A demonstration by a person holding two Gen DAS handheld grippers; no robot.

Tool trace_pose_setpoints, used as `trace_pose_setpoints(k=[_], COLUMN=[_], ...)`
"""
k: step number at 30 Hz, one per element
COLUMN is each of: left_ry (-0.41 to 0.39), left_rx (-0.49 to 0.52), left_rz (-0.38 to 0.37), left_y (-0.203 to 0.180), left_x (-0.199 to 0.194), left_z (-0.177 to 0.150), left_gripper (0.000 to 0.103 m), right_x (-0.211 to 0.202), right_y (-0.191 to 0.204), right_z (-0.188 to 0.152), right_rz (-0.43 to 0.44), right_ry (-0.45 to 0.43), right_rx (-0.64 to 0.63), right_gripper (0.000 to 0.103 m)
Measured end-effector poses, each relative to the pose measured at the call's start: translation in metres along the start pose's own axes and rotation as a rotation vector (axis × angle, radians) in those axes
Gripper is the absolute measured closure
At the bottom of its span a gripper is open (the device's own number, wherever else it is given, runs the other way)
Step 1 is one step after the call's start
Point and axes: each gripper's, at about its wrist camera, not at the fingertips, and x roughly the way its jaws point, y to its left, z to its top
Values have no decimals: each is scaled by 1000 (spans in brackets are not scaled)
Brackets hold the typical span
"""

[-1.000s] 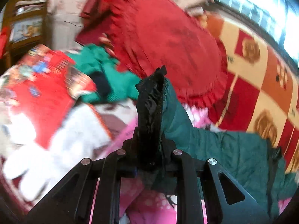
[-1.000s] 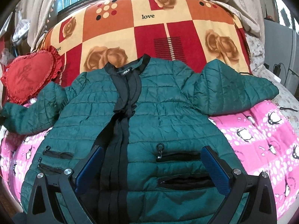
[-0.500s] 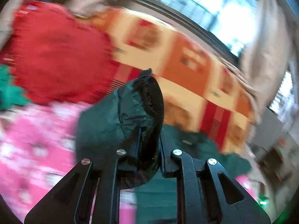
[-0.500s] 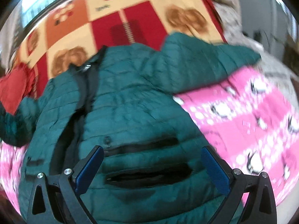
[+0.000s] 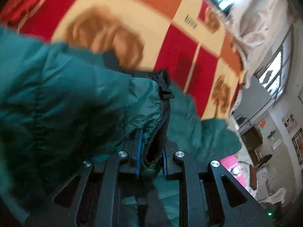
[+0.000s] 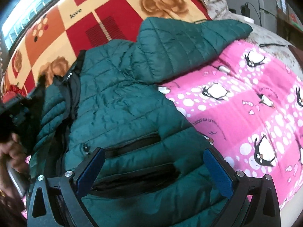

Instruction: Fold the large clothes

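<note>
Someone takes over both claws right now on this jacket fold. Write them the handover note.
Left claw: shut on the cuff of one sleeve, holding it above the jacket body.
Right claw: open, empty, over the lower pockets.
Green quilted jacket: front up on the pink penguin blanket; other sleeve lies spread out to the side.
Done: first sleeve picked up.
Left: lay it across the front, fold in the other sleeve, then fold the body.
</note>
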Motion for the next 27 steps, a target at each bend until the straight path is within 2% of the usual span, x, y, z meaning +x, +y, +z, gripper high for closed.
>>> trace_pose_setpoints(k=[3,5,6,7,9,10,12,14,15,17,19,23,27], left_ry=[82,95,98,100,83,65,41,13,-35,-121,-184,-239,-249], left_rx=[-50,-69,-80,-84,-106,-113,-119,-110,-92,-62,-76,-127,-183], left_rz=[33,17,8,1,-46,-60,-34,29,92,193,282,377,396], left_y=[16,20,19,18,13,9,1,-1,-2,-1,10,24,32], left_x=[19,20,15,11,-6,-16,-40,-61,-80,-102,-119,-133,-128], left_z=[-18,-21,-21,-21,-23,-25,-30,-34,-37,-41,-46,-59,-62], left_gripper=[87,85,75,59,41,39,39,39,39,39,39,39,39], right_x=[8,13,14,14,12,9,-1,-15,-17,-11,3,52,98], right_y=[1,4,5,6,7,7,9,21,28,56,84,142,177], right_z=[1,0,1,1,1,1,3,8,10,22,35,62,76], right_rz=[-27,-50,-56,-60,-68,-66,-72,-49,-35,25,131,310,458], right_ry=[21,33,33,30,21,5,-32,-93,-104,-105,-93,-29,79], right_rx=[-14,-33,-40,-44,-51,-51,-55,-102,-130,-219,-276,-322,-309], right_gripper=[0,0,0,0,0,0,0,0,0,0,0,0,7])
